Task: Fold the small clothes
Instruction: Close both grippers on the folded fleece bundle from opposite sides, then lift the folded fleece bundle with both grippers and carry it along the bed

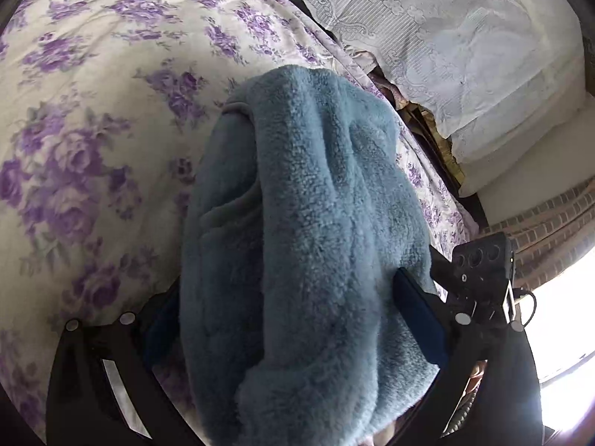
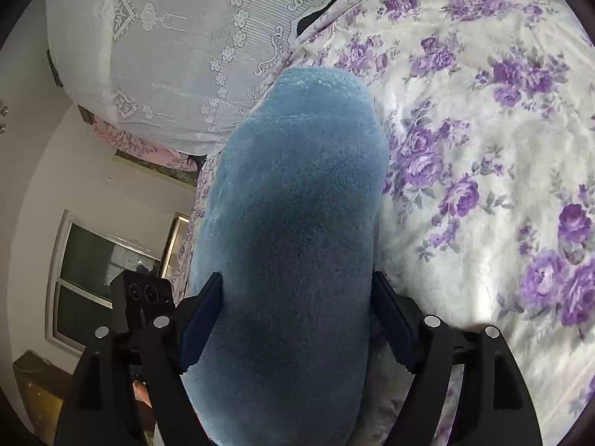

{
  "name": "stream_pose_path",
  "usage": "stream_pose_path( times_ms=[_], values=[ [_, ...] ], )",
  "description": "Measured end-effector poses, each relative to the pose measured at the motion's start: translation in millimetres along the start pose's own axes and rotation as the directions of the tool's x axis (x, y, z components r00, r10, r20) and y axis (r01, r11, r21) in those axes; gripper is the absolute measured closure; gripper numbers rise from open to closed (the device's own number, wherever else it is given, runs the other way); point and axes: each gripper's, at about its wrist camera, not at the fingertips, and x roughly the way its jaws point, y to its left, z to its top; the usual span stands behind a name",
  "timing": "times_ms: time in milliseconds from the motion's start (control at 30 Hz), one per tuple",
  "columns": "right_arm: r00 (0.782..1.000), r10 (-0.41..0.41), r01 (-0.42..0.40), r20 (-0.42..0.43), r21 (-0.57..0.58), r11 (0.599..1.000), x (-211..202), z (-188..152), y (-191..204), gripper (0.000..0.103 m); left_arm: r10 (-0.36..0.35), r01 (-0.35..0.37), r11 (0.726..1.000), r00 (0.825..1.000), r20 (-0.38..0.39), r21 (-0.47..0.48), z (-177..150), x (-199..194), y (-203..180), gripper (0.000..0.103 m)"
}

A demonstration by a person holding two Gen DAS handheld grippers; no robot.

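Blue fleece garment (image 1: 297, 245) fills the middle of the left wrist view, bunched and draped from the centre down to six o'clock, lying over a bedspread printed with purple flowers (image 1: 93, 111). The left gripper (image 1: 290, 319) has its jaws spread wide with the fleece bulging between them; the blue pad (image 1: 420, 319) at four o'clock sits against the cloth, the one at eight o'clock is mostly buried, so I cannot tell whether it is truly clamping.

Over in the right wrist view, the same garment (image 2: 293, 223) rises as a smooth rounded roll from six o'clock toward twelve. The right gripper (image 2: 297, 319) stands wide apart, pads flanking the roll on both sides, right at the pile; a firm grip is not clear.

White lace cloth (image 2: 167, 55) hangs at ten o'clock, a window (image 2: 89, 271) at eight. The fleece blocks everything straight ahead of both grippers.
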Motion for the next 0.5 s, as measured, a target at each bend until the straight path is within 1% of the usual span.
stream_pose_path(
  times_ms=[167, 233, 333, 500],
  values=[
    [1.000, -0.007, 0.007, 0.020, -0.024, 1.000, -4.2, -5.3, -1.5, 0.026, -0.026, 0.026, 1.000, 1.000, 0.003, 0.012, 4.1, 8.8, -7.2, 0.004],
    [1.000, -0.015, 0.016, 0.027, -0.031, 0.999, -5.9, -7.1, -1.9, 0.030, -0.037, 0.038, 0.999, 0.999, -0.004, 0.023, 4.4, 11.3, -11.1, 0.005],
    [0.999, -0.024, 0.025, 0.034, -0.044, 0.999, -7.7, -8.8, -2.2, 0.033, -0.022, 0.022, 0.999, 1.000, -0.005, 0.044, 5.1, 14.7, -16.7, 0.007],
    [0.999, -0.023, 0.024, 0.032, -0.041, 0.999, -8.1, -9.0, -4.5, 0.033, -0.026, 0.026, 0.998, 1.000, -0.005, 0.055, 4.5, 14.8, -17.3, 0.009]
  ],
)
